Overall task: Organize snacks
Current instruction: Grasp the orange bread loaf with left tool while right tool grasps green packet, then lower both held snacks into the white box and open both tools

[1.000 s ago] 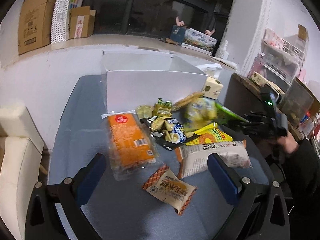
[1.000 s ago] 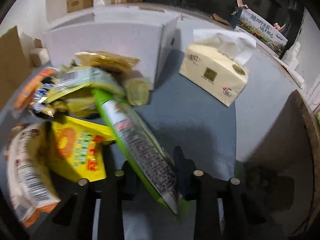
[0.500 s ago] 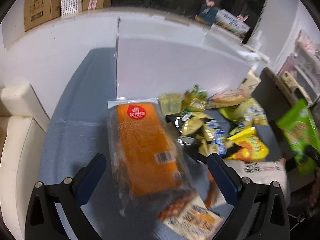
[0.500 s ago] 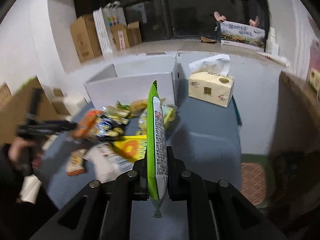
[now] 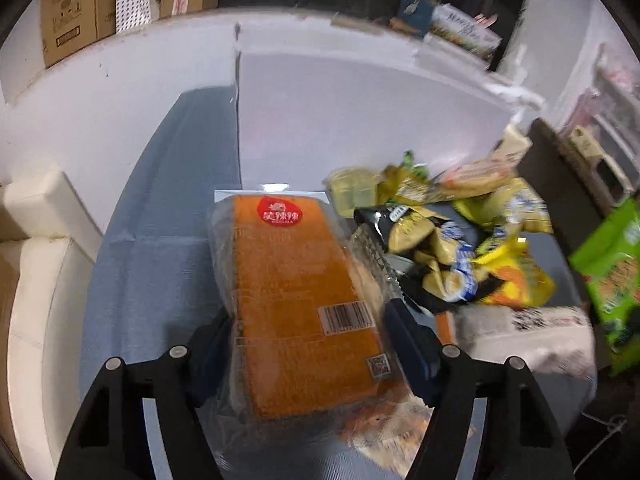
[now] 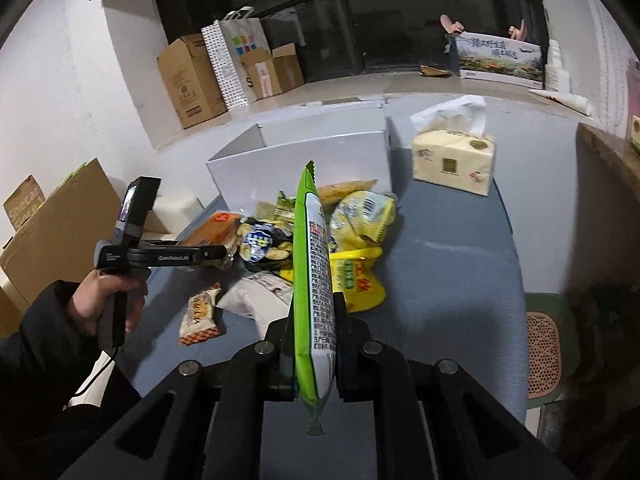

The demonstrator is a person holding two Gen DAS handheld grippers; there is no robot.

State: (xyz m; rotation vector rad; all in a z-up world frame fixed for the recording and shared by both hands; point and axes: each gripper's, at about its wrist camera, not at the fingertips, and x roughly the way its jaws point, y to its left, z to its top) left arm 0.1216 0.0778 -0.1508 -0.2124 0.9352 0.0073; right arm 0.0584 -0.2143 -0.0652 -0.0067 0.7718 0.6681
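Green packet (image 6: 314,276) is clamped in right gripper (image 6: 314,354); left gripper (image 5: 308,344) is closing around orange pack (image 5: 296,300); most snacks remain heaped before white box (image 6: 320,152).

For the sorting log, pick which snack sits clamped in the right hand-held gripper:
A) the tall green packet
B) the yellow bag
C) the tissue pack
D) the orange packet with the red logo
A: the right hand-held gripper is shut on the green packet, which stands upright on edge between its fingers, above the pile.
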